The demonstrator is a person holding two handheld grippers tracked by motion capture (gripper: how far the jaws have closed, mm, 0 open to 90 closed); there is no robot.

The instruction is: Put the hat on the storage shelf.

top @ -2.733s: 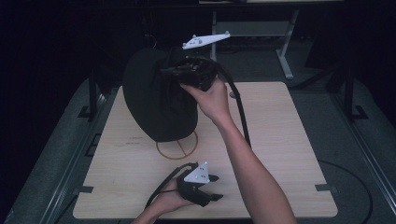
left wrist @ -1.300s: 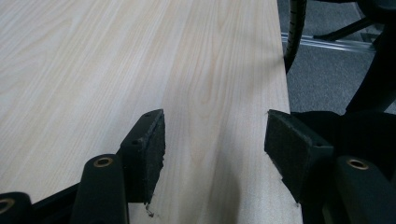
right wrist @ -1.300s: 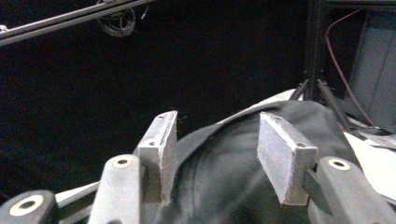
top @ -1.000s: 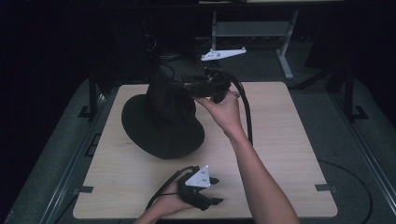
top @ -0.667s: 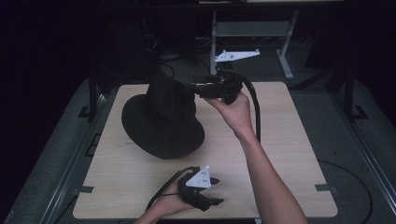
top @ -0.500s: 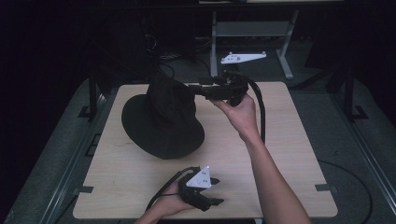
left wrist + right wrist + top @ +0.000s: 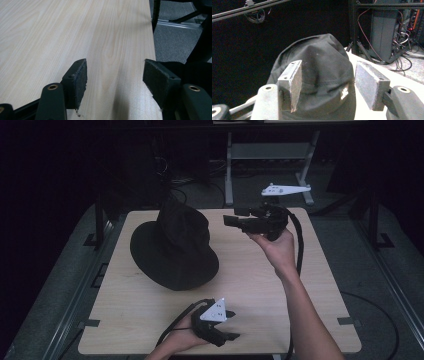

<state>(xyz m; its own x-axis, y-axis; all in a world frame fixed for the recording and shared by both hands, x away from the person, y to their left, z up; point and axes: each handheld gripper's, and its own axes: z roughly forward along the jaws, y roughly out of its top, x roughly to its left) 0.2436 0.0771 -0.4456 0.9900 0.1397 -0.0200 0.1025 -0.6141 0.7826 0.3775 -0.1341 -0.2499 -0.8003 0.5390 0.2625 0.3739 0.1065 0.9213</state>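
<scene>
With our right gripper (image 7: 235, 219) held open and empty just beside the black hat (image 7: 175, 245) sitting brim-down on the table (image 7: 280, 295), and our left gripper (image 7: 227, 336) open near the front edge, a careless sideways move could snag and tip the soft crown.

Dim, dark surroundings; soft focus

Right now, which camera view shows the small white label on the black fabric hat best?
The right gripper view: the black fabric hat sits close behind that open claw, and its small white label is plain. The high view shows the whole hat on the light wooden table, too far for the label. The left gripper view shows tabletop.
</scene>
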